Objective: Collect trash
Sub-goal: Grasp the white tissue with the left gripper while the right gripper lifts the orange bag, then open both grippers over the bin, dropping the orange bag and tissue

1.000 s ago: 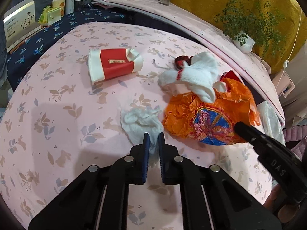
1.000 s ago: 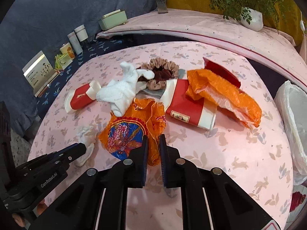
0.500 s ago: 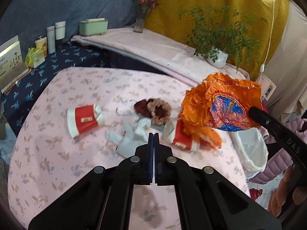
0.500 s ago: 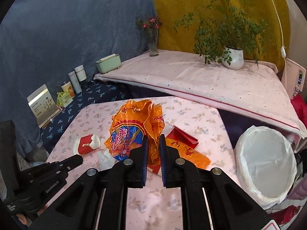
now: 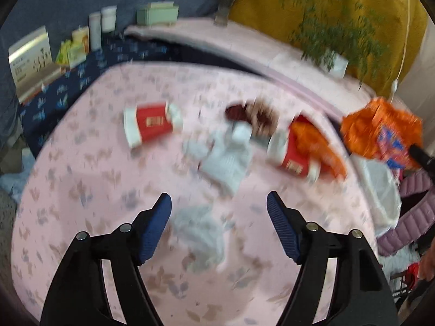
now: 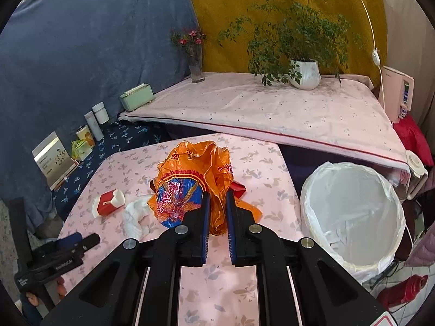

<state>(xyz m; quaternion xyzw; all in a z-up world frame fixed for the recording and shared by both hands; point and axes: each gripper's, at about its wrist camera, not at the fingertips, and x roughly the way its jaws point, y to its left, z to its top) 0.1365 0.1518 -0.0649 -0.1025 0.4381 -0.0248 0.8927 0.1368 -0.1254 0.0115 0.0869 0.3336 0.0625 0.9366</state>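
On the left of the counter [image 6: 244, 296], under its pink leaf-print cloth, a flattened red and white paper cup [image 6: 107, 202] lies on its side. Just right of it sits a crumpled white tissue [image 6: 134, 217]. The left tongs [image 5: 218, 203] hover over the near part of the counter with their jaws opening; nothing is between the blue pads, and a second crumpled tissue [image 5: 199, 233] lies on the cloth below the gap. Past them in the blurred left wrist view lie another white wad [image 5: 228, 160], a dark brown ruffled thing [image 5: 252, 112] and a second red and white cup [image 5: 292, 154] against an orange wrapper [image 5: 316, 141]. Further right, the right tongs [image 6: 216, 198] are pinched on an orange plastic bag [image 6: 190, 179] with a blue and red print, holding it up off the counter. Right of the counter's edge stands a white-lined trash bin [image 6: 350, 214], its mouth open, apart from the bag.
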